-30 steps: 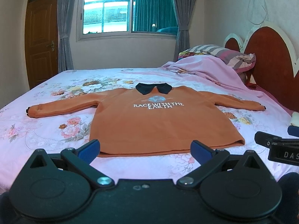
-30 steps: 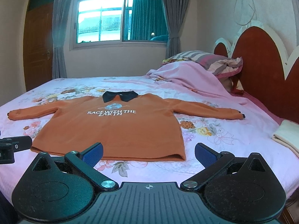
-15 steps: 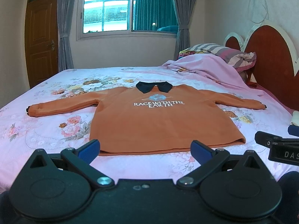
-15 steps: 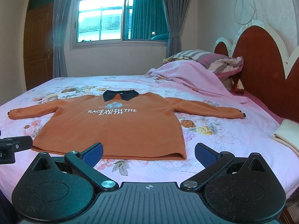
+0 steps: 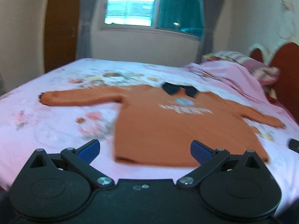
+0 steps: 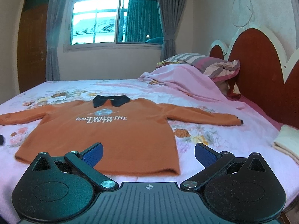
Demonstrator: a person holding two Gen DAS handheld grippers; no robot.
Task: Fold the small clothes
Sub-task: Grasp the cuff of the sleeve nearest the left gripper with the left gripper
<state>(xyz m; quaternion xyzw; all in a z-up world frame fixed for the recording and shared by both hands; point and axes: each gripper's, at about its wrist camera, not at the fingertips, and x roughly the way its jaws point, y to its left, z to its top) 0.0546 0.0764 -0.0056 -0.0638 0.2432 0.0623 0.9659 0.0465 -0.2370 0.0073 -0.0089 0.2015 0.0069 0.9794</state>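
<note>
An orange long-sleeved shirt (image 5: 175,127) (image 6: 104,136) with a dark collar and white lettering lies flat, front up, on the floral pink bedsheet (image 5: 56,123) (image 6: 233,140), both sleeves spread out sideways. My left gripper (image 5: 144,149) is open near the hem's left corner, with nothing between its blue pads; this view is blurred. My right gripper (image 6: 148,154) is open too, hovering close over the hem's right part, empty. The left sleeve cuff (image 5: 44,98) reaches far left; the right cuff (image 6: 238,121) points at the headboard.
A rumpled pink blanket (image 6: 179,82) and striped pillow (image 6: 211,63) lie by the red headboard (image 6: 261,71). A folded cream cloth (image 6: 287,141) sits at the bed's right edge. A window and a wooden door stand behind the bed.
Both grippers have moved closer to the shirt's hem. The left one has swung left and tilted, blurring its view. Both stay open and the shirt has not moved.
</note>
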